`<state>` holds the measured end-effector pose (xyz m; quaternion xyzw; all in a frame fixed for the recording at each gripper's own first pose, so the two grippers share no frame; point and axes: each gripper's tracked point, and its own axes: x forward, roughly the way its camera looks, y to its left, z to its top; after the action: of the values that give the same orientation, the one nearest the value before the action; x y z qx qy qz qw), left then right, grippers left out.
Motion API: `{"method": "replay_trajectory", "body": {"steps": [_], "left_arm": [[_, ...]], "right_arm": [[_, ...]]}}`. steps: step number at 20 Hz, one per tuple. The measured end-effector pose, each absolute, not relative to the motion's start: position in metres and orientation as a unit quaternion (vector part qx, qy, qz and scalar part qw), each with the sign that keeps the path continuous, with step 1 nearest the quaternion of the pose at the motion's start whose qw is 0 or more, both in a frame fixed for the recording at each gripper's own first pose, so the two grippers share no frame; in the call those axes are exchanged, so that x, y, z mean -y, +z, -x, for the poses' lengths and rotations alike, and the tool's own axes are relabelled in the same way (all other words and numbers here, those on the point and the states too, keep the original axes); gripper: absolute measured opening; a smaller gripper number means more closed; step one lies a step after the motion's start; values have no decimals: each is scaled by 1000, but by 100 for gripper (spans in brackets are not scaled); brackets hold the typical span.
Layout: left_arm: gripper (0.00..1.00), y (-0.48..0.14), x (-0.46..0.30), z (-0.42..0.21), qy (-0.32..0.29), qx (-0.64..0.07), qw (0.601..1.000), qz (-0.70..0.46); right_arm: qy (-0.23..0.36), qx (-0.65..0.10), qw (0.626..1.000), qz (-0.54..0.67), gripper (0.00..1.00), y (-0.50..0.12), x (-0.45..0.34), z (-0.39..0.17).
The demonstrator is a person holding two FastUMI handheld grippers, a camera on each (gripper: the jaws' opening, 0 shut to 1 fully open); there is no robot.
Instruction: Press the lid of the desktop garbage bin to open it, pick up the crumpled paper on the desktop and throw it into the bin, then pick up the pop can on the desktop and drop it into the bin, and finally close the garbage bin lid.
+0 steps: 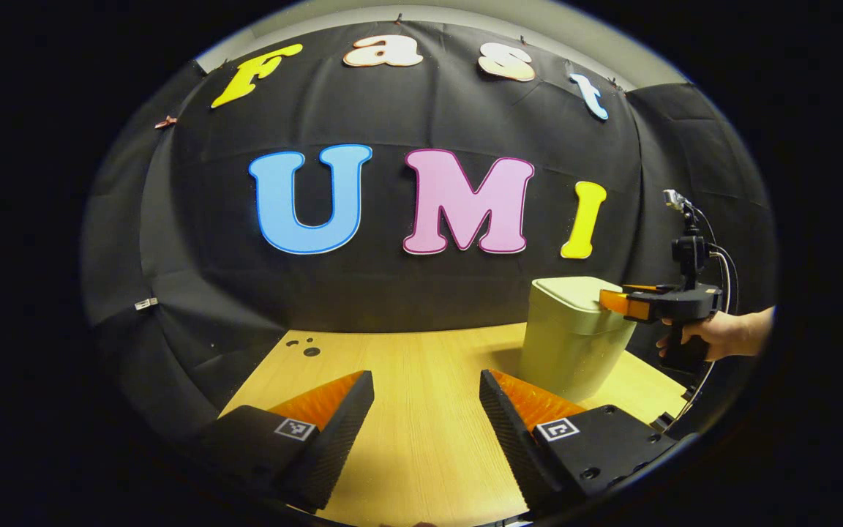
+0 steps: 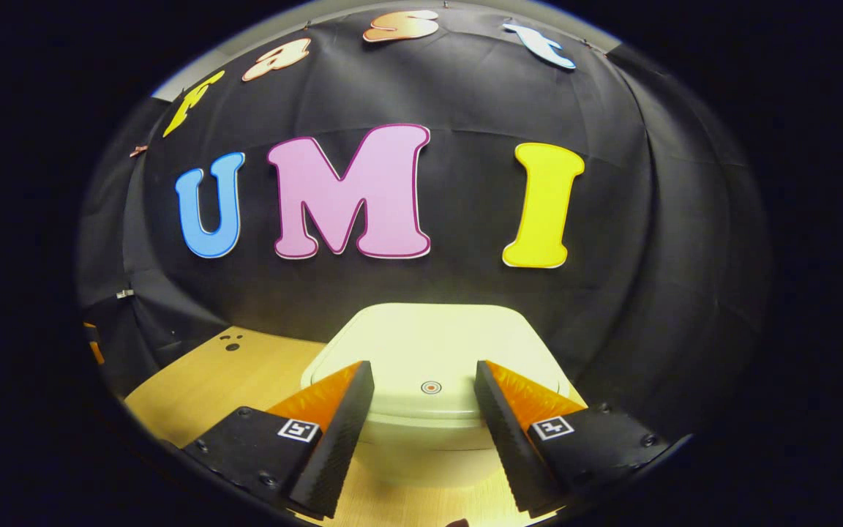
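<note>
Bin (image 2: 429,410) sits directly below and ahead of our right gripper (image 2: 425,391), jaws apart straddling the lid's press mark (image 2: 431,387); left gripper (image 1: 425,399), also spread, waits well aside.

This is a recording booth set up for demonstrations, not a lived-in room. Black cloth (image 1: 407,241) hangs as a backdrop behind and around a light wooden table (image 1: 421,410), pinned along its top edge below a pale wall. A single desktop garbage bin (image 1: 575,337) stands on the table, and a hand (image 1: 714,337) holds a camera-fitted tool with trailing cables beside it.
</note>
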<state>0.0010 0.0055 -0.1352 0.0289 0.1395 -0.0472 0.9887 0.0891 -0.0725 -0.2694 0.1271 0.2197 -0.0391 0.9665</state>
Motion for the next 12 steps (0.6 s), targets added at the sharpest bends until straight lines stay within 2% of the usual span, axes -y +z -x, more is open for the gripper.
{"method": "replay_trajectory", "body": {"steps": [6, 12], "left_arm": [[94, -131, -10, 6, -49, -133, 990, -27], [94, -134, -14, 10, -60, -133, 989, -16]], "right_arm": [[-52, -183, 972, -139, 88, -246, 78, -87], [-30, -171, 978, -112, 88, -216, 54, -63]]}}
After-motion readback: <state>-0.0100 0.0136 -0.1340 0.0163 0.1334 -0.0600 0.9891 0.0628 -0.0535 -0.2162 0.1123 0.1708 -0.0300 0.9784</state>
